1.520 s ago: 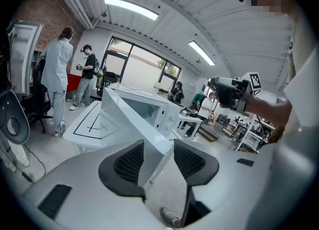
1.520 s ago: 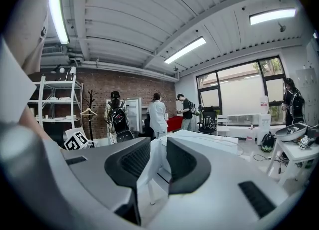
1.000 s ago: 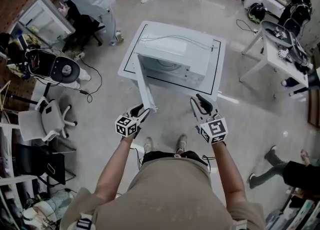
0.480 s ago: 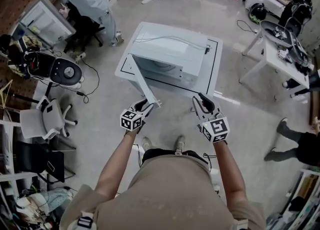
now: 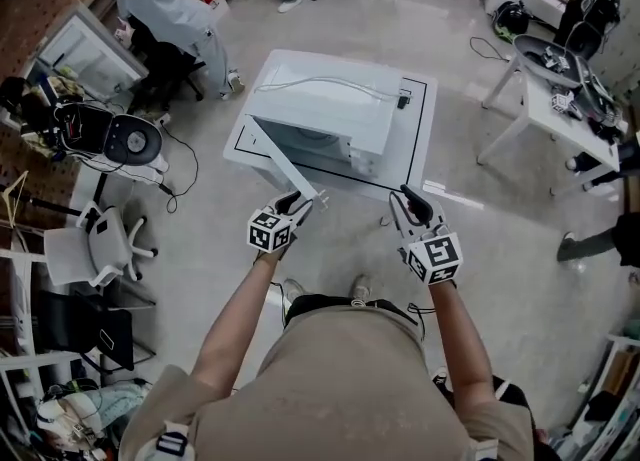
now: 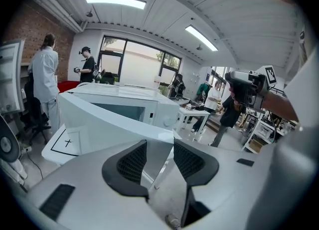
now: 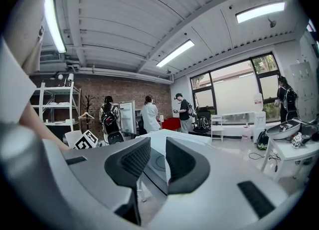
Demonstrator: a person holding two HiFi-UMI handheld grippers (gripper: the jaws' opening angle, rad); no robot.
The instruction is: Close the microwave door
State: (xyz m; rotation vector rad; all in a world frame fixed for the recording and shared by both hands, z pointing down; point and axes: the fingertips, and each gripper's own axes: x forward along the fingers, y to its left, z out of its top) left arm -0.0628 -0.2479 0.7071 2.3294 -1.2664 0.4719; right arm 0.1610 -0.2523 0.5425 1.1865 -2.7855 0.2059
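A white microwave (image 5: 335,104) stands on a low white table (image 5: 420,124). Its door (image 5: 285,161) hangs partly open, swung out towards me on the left. My left gripper (image 5: 299,205) is at the door's free end. In the left gripper view the door (image 6: 99,119) ends between the jaws of the left gripper (image 6: 157,156), whose pads close on its edge. My right gripper (image 5: 408,205) hovers off the table's front right corner and touches nothing. In the right gripper view the right gripper (image 7: 158,161) shows a narrow gap with nothing in it, and the microwave (image 7: 155,135) lies beyond.
A person in a white coat (image 5: 165,4) sits at the upper left. A round device (image 5: 128,139) and an office chair (image 5: 95,241) stand at the left. A white side table (image 5: 540,84) with gear is at the right, and someone's leg (image 5: 598,244) shows at the right edge.
The door has swung nearer to the microwave's front, and my left gripper has gone with its free end. Both grippers have moved forward towards the table.
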